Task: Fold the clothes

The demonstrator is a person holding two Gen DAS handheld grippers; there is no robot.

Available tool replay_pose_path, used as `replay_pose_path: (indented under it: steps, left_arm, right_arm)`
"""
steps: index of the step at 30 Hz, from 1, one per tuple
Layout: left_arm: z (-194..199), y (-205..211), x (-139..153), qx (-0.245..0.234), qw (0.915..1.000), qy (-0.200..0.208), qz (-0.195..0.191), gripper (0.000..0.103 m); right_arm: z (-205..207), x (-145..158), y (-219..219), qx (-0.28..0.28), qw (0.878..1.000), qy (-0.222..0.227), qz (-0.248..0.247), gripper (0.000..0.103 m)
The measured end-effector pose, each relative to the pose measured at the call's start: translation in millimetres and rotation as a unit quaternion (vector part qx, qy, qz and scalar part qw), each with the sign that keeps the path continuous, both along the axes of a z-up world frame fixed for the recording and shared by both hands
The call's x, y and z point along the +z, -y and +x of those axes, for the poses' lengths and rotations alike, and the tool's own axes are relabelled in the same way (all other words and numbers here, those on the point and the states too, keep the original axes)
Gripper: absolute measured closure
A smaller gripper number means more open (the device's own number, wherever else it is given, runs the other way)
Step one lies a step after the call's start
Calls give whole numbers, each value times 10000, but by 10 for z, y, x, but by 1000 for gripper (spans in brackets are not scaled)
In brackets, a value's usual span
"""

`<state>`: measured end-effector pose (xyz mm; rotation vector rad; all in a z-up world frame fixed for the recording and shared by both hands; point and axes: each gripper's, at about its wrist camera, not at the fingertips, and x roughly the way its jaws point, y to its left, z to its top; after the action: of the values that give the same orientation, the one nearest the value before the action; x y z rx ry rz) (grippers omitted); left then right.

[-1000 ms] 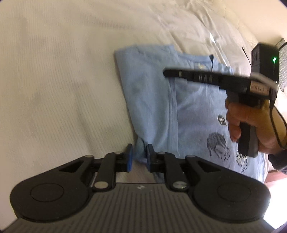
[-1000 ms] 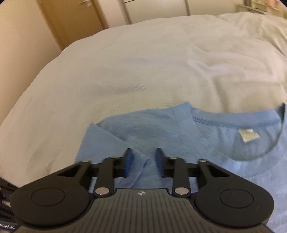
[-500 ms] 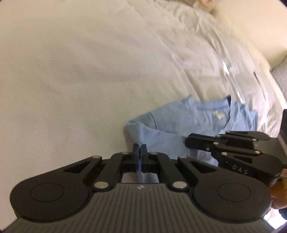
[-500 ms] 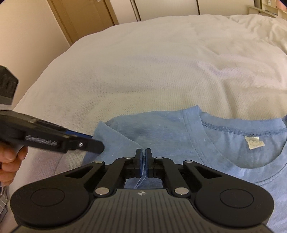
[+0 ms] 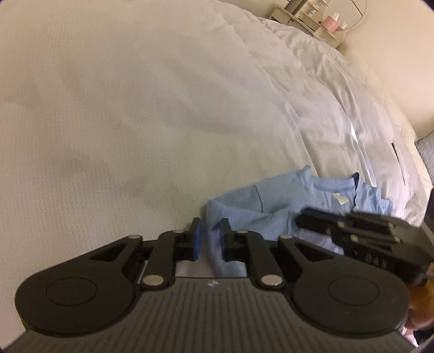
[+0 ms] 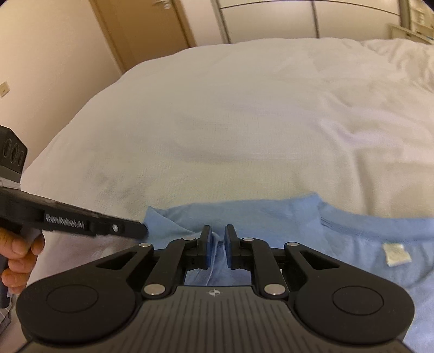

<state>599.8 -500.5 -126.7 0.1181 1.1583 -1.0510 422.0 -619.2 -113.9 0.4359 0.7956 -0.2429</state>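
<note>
Blue cotton is what catches the eye: a light blue T-shirt [image 6: 284, 217] lies on the white bedspread [image 6: 244, 122] of a wide bed, at the near edge, its round neckline and small white label [image 6: 396, 254] facing up. One side of the shirt is already turned in on itself, leaving a raised crease along the near part.

Both tools sit at that crease. On the left hand-held gripper [image 5: 209, 243] the jaws are opening; a bunched fold of the blue cloth stands up between the two blue pads, lying against the right-hand pad, while a gap shows between the cloth and the other pad. On the right hand-held gripper [image 6: 217, 247] the jaws are also opening, and a thin ridge of the shirt runs up between its pads, close to the left one, with clear space on the other side. Neither pair is pressing the cloth.

From the right wrist view, the left tool reaches in from the side with its tip just at the shirt's folded corner, and the person's left hand [image 6: 19, 254] is wrapped round its handle. Behind the bed there is a wooden door [image 6: 141, 24] and pale cupboard fronts; a small shelf with pink things [image 5: 320, 19] stands in the far corner.
</note>
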Motion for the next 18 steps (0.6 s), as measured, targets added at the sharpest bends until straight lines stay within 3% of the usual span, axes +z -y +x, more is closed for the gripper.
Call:
replay_pose_path:
  steps: [2,4,10,15,18]
  left_arm:
    - [26,66,-32,-122,9999,27,34,93]
    - [52,82,-46,-144,9997,191,96,102]
    - [152,-40,-2,24,9995,277,120,103]
    - [-119,-250,245,-387,9986,343,55,99]
    - [-432,-414,274,-720,9972,186,113,92]
  right_arm:
    - [-44,-29,-25,-32,10000,-52,79,85]
    - [-62,-62,-75,8,9998,-117,139,83]
    - [1,-111,-153,40,9999,-143,82,83]
    - [-99,8,-134,-345,9994,-76,38,83]
    - [-288,107,-262,-394,9991,-5,175,83]
